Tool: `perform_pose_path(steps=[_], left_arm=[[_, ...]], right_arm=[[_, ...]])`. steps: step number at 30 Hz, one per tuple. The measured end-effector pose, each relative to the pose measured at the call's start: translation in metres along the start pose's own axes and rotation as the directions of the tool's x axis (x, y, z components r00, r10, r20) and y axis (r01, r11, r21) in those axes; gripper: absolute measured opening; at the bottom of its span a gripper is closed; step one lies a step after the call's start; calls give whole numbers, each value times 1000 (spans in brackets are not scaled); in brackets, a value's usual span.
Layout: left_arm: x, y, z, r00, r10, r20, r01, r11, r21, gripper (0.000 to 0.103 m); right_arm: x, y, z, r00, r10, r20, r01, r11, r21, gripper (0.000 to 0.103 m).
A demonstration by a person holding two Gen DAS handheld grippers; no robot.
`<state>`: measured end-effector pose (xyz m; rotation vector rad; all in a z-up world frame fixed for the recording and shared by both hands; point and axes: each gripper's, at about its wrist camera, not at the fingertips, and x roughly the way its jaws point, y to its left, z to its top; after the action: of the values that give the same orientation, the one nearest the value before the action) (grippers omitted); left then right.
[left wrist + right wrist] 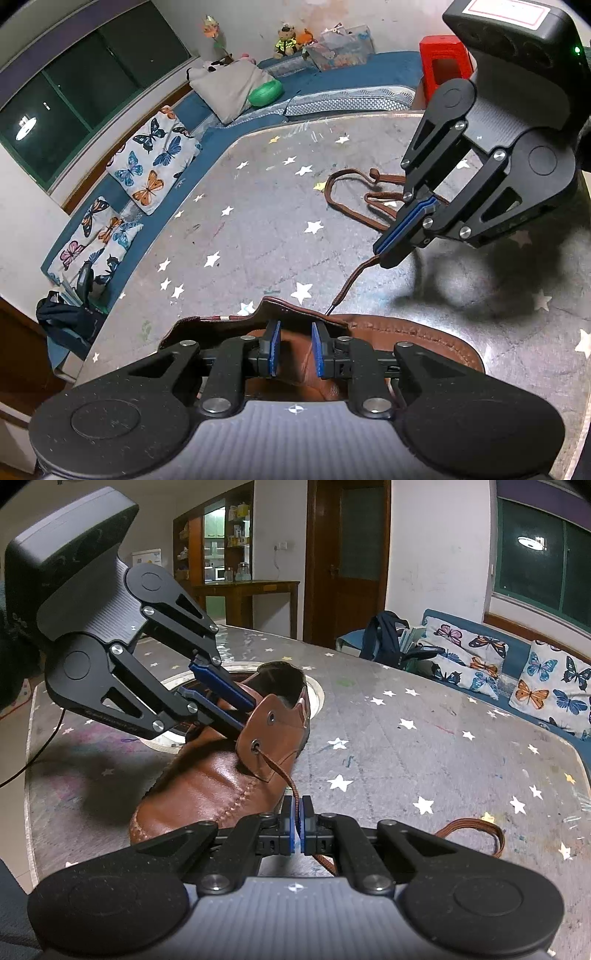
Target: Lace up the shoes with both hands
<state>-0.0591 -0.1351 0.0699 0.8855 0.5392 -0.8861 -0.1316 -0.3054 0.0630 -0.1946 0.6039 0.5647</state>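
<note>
Right gripper [298, 825] is clamping shut on the brown lace [284, 771], pinching it a little way out from the lower eyelet [255, 744] on the shoe's right flap, so the lace is running taut-ish from eyelet to pads. Left gripper [295, 349] is sitting narrow, jaws only part open, reaching into the throat of the brown leather shoe [207, 775]; from the right wrist view its fingers [225, 692] are lying behind that flap and seem to be bracing it, though I can't tell if the pads are actually pressing leather or just resting inside. Upper eyelet [271, 717] is showing empty. Shoe is lying on the near-left part of the star-patterned table [443, 760], toe toward the near side, opening facing far. Rest of the lace is trailing in loose loops on the table to the right of the right gripper [391, 242], well clear of the shoe. Handling, my read: lace is flat woven, light, floppy, it's going to buckle if pushed, so it's worth gripping close to the stiff tip [334, 306] and feeding that tip-first. Leather flap is semi-stiff but bending under load, so the left side should be holding it at the edge beside the eyelet. Shoe looks light enough to be sliding on the table if the lace gets yanked.
</note>
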Motion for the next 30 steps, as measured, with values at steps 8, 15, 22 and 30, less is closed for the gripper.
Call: perform_pose_path(steps=[8, 15, 22, 30], left_arm=[[0, -4, 1, 1000, 21, -3, -21, 1000, 13, 19], [0, -7, 0, 999, 38, -15, -38, 998, 43, 19], [0, -11, -1, 999, 44, -12, -43, 998, 51, 19], [3, -14, 0, 1000, 7, -5, -6, 997, 76, 22]], right_arm=[[3, 1, 2, 1000, 5, 1, -5, 1000, -2, 2], [5, 0, 3, 1000, 1, 3, -1, 1000, 2, 2], [7, 0, 3, 1000, 4, 3, -4, 1000, 3, 2], [8, -2, 4, 1000, 2, 13, -2, 1000, 8, 2]])
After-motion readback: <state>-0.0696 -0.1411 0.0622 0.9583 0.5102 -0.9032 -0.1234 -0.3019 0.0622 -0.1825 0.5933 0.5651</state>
